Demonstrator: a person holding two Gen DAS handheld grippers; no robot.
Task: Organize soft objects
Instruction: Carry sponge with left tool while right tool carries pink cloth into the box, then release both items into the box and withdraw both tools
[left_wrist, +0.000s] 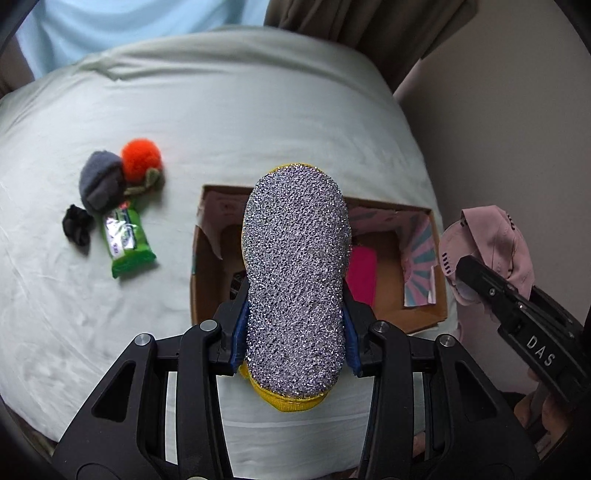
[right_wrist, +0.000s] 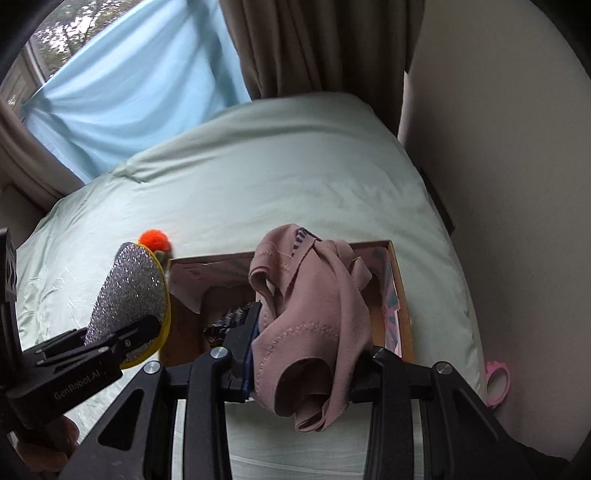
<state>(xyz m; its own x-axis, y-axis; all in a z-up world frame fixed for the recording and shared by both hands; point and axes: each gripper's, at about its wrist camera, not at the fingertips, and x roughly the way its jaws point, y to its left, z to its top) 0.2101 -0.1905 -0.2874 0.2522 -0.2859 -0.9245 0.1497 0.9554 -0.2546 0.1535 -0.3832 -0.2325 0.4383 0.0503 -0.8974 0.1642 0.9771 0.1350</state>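
Left wrist view: the left tool (left_wrist: 295, 325) is clamped on a glittery silver scrubbing sponge (left_wrist: 295, 273) with a yellow backing, its blue pads pressed into the sponge's sides. The sponge is held above the near edge of an open cardboard box (left_wrist: 424, 314) that sits on a bed (left_wrist: 240, 122) covered with a pale green sheet. Inside the box I can see a bright pink item (left_wrist: 364, 273) and a pink-and-blue patterned lining (left_wrist: 419, 254) on the right wall.

On the sheet to the left of the box, well apart from it, lies a small cluster: a grey rolled cloth (left_wrist: 100, 181), an orange pom-pom (left_wrist: 141, 158) touching it, a green knitted piece (left_wrist: 149, 182) just below the pom-pom, a green packet (left_wrist: 125, 240), and a black scrunchie (left_wrist: 77, 223) beside the packet.

At the right edge of this view the right tool (left_wrist: 480, 280) holds a dusty pink cloth (left_wrist: 491, 240) beyond the box's right side.

From the right wrist view, the right tool (right_wrist: 303, 347) is closed on that pink cloth (right_wrist: 314, 317), which bunches and hangs between its fingers, over the near part of the box (right_wrist: 400, 295). Something dark and patterned lies in the box bottom, too shadowed to identify. The sponge (right_wrist: 125, 291) in the left tool (right_wrist: 122, 343) sits to the left, by the box's left corner, with the pom-pom (right_wrist: 154, 240) behind it. A pink ring-shaped object (right_wrist: 496, 384) rests off the bed's right edge against the wall. Brown curtains (right_wrist: 314, 44) and a light blue drape (right_wrist: 129, 85) hang beyond the bed.
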